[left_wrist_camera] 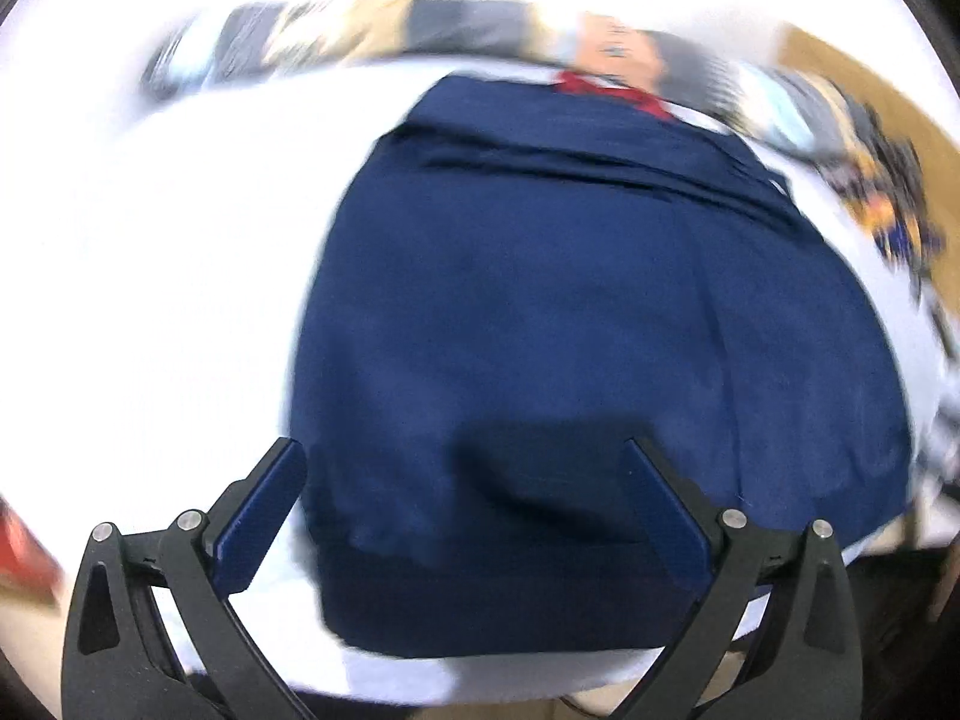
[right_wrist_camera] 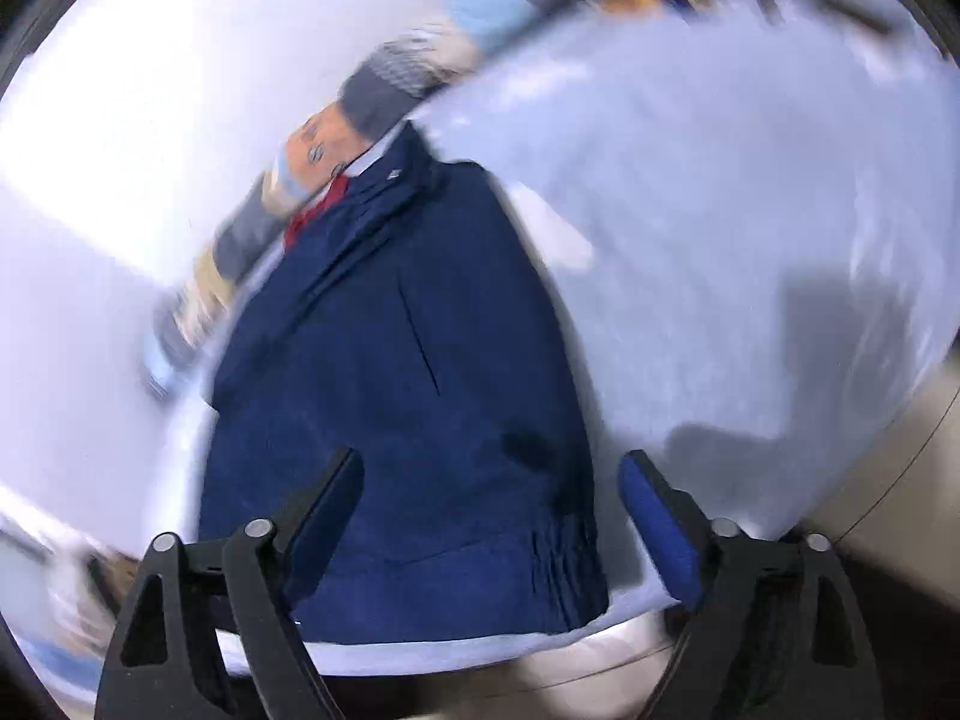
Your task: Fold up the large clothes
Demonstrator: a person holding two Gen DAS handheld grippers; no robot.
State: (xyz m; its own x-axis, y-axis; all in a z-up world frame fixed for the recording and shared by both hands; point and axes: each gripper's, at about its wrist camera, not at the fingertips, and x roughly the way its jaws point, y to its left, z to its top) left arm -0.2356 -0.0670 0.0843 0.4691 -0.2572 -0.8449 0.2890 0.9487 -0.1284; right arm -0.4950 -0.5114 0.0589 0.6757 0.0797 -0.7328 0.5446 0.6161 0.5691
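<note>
Our left gripper (left_wrist_camera: pixel 462 504) stands wide open above the near hem of the navy garment (left_wrist_camera: pixel 576 324), and its blue pads (left_wrist_camera: pixel 258 516) hold nothing; the cloth lies under them and we cannot tell if a tip touches it. Our right gripper (right_wrist_camera: pixel 489 519) is also open and empty, with the garment's corner below the gap between its fingers. The folded garment lies flat on the white table cover (left_wrist_camera: pixel 168 252), which is a pale sheet. In the left wrist view the garment fills the middle, its hem runs along 6 o'clock near the table's front edge, and free white surface opens toward 9 o'clock. In the right wrist view the garment (right_wrist_camera: pixel 384 420) reaches from 6 toward 11 o'clock, and bare cover (right_wrist_camera: pixel 720 240) spreads wide from 1 to 4 o'clock. A blurred row of other clothes (left_wrist_camera: pixel 432 24) lies along the far edge at 12 o'clock.
</note>
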